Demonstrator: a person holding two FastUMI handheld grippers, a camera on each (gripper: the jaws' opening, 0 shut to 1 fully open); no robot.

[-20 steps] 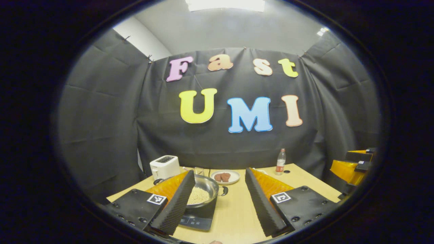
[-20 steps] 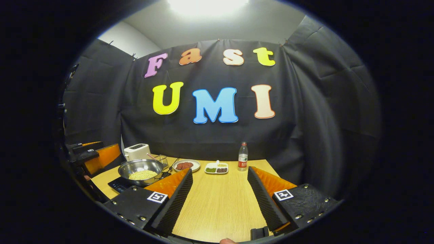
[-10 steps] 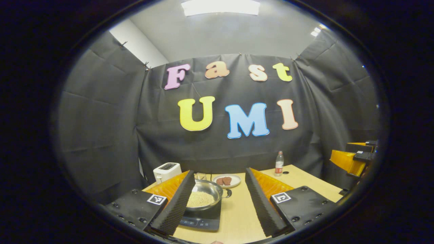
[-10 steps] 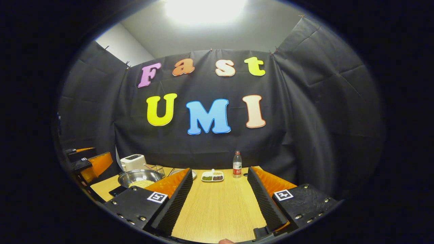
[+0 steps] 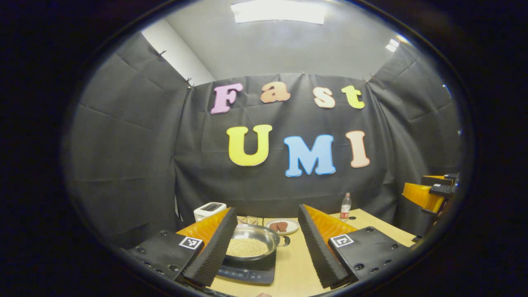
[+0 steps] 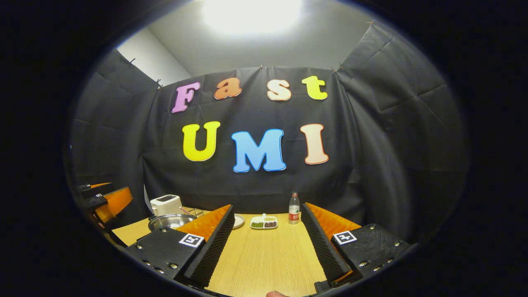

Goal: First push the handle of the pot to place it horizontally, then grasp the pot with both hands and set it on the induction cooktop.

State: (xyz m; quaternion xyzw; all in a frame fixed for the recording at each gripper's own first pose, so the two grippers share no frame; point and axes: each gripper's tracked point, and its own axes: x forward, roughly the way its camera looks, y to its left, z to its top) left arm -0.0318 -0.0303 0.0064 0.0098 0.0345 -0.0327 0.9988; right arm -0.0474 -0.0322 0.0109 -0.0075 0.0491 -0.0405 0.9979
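Over the last second both grippers have drawn back and tipped upward: in each view the table sits lower and more ceiling shows than a moment ago. The pot (image 5: pixel 252 244) has not moved in that time; it sits on the cooktop (image 5: pixel 247 272), full of pale beans, with a dark side handle sticking out level on the side toward the plate (image 5: pixel 282 226). My reading is that the placing is done and the hands are retreating, so little or nothing of the task remains.

The left gripper (image 5: pixel 267 247) stands wide apart with nothing between its fingers, well back from the pot, which shows through the gap. The right gripper (image 6: pixel 268 247) is likewise spread wide and empty over bare wood; in its view the pot (image 6: pixel 167 221) lies off to its left, partly hidden behind its own finger.

The surface is a light wooden table (image 6: pixel 264 264). Behind the pot stands a white toaster (image 5: pixel 209 210); just beyond the pot is the plate with something dark on it; farther to the right of the pot are a small divided dish (image 6: pixel 264 222) and a bottle (image 6: pixel 293 208). Black cloth walls the booth on three sides, and a bright ceiling panel (image 5: pixel 278 11) lights it from above.
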